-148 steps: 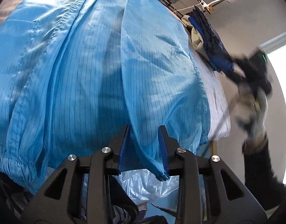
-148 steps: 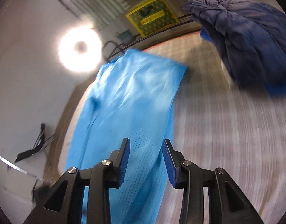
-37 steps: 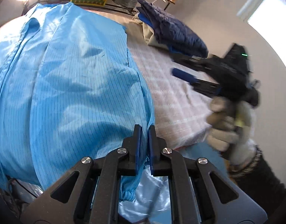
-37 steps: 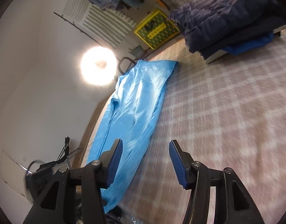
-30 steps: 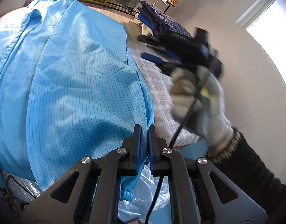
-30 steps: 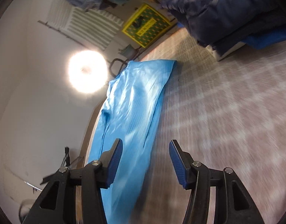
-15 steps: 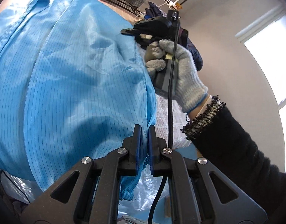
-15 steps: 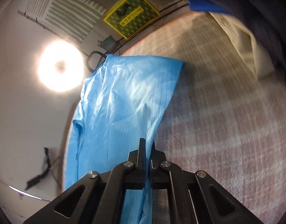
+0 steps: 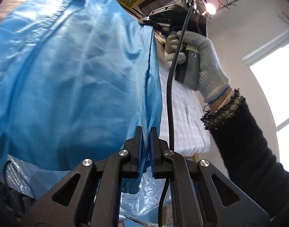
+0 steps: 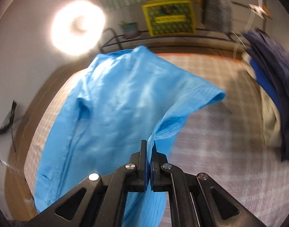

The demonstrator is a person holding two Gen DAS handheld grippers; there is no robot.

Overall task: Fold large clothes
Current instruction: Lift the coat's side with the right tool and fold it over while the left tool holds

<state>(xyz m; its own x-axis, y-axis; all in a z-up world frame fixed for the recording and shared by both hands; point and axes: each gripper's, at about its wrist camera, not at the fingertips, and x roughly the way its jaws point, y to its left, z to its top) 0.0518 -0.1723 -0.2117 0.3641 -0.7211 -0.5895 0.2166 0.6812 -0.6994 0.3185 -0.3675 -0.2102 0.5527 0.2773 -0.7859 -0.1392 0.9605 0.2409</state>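
A large light-blue pinstriped garment (image 9: pixel 69 79) lies lengthwise on a bed. My left gripper (image 9: pixel 146 130) is shut on its near right edge at the bed's foot. In the right wrist view the same blue garment (image 10: pixel 110 109) has its right side lifted off the bedcover. My right gripper (image 10: pixel 148 143) is shut on that raised edge, with cloth pinched between the blue pads. The left wrist view shows the right gripper (image 9: pixel 144 21) farther up the same edge, held by a gloved hand (image 9: pixel 203 60).
A white checked bedcover (image 10: pixel 210 132) lies to the right of the garment. Dark navy and beige folded clothes (image 10: pixel 273 87) are piled at the far right. A yellow crate (image 10: pixel 169 19) and a round lamp (image 10: pixel 76 26) stand behind the bed. Clear plastic (image 9: pixel 144 194) hangs below the foot.
My right gripper moved over the garment's right edge, shut on it and lifted it off the bedcover. My left gripper stayed shut on the near edge and shifted sideways.
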